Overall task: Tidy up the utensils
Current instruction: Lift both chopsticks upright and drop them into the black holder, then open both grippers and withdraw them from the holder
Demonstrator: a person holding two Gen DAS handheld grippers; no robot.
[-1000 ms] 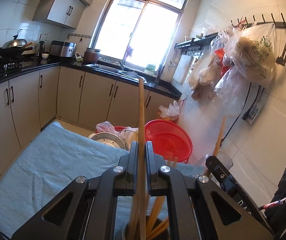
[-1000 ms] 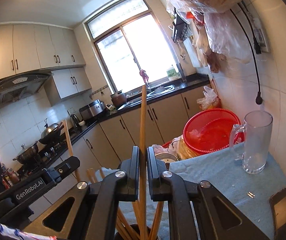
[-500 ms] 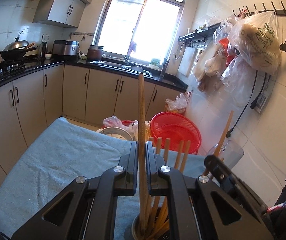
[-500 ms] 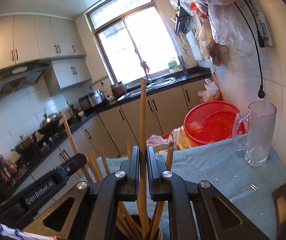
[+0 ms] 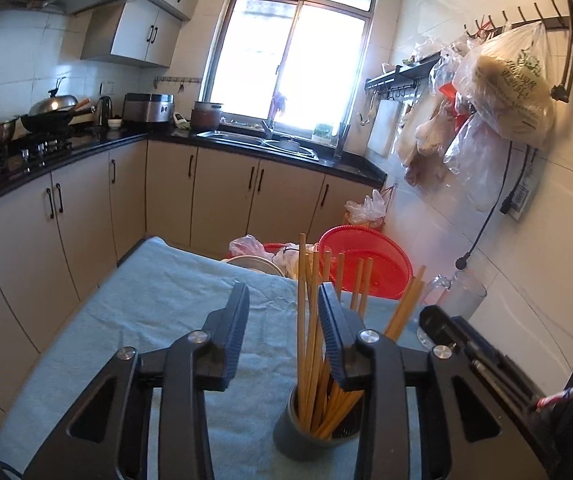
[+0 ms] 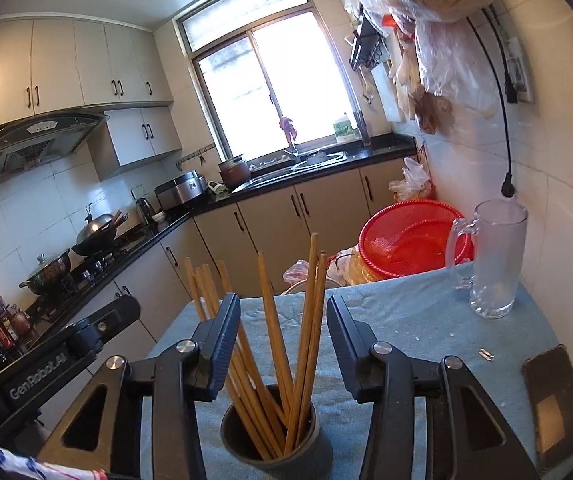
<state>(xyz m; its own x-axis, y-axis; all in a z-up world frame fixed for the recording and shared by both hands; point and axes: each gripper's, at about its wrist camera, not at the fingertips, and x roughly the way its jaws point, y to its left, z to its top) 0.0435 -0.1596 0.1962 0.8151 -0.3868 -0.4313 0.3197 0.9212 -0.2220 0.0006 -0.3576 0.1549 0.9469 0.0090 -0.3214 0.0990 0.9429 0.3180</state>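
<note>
Chopsticks (image 6: 274, 344) stand loose in the cup (image 6: 276, 440).
Left gripper (image 5: 282, 320) and right gripper (image 6: 282, 324) hang spread, pinching nothing; sticks lean on the rim, so they stay upright.

Left of holder: you have bare blue cloth (image 5: 158, 312) beside the chopstick holder (image 6: 276, 446).
Above holder: fanned chopsticks (image 6: 306, 320) block your straight descent.
Right of holder: glass mug (image 6: 494, 260) and a phone (image 6: 554, 404) stand well apart.
Beyond holder: red basket (image 6: 410, 240) past the cloth's edge.
</note>
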